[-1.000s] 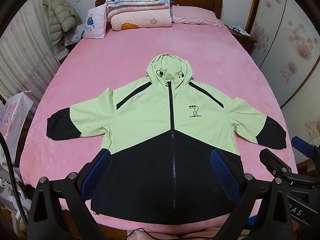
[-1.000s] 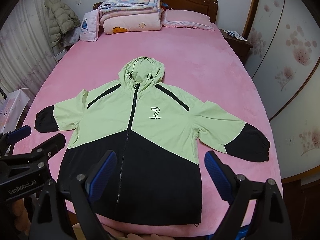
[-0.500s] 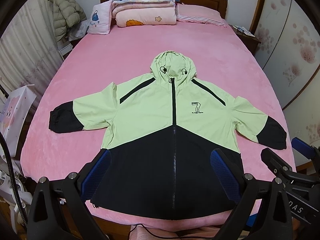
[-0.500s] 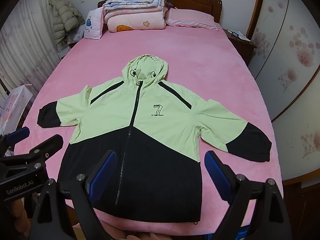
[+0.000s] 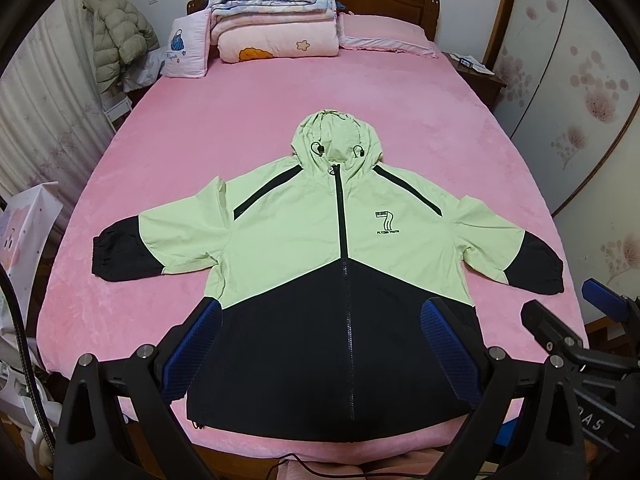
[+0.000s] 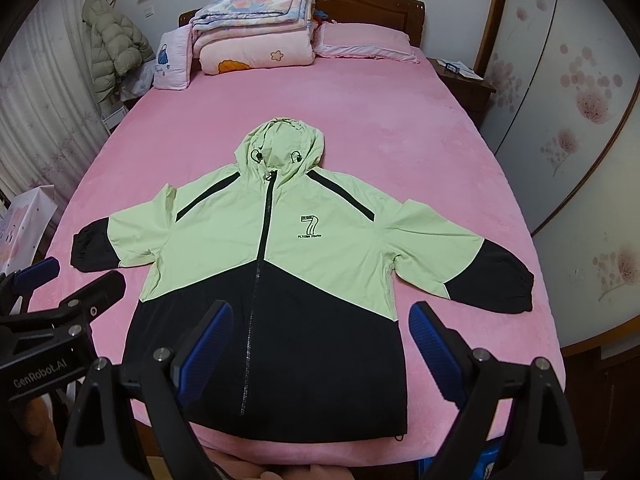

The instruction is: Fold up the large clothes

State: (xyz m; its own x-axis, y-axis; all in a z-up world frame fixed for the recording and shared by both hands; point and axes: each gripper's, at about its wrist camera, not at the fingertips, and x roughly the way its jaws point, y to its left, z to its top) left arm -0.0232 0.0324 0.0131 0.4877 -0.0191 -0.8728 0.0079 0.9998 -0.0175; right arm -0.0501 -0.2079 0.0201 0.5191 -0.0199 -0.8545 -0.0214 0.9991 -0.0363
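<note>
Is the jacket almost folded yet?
Not yet. The green and black hooded jacket is laid flat and zipped on the pink bed, sleeves spread out. The left hand-held gripper and right hand-held gripper hover open, holding nothing. Every fold is left to do.

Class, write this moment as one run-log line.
jacket: flat, zipped, on bed | left tool: open, empty | right tool: open, empty | fold: not begun
</note>
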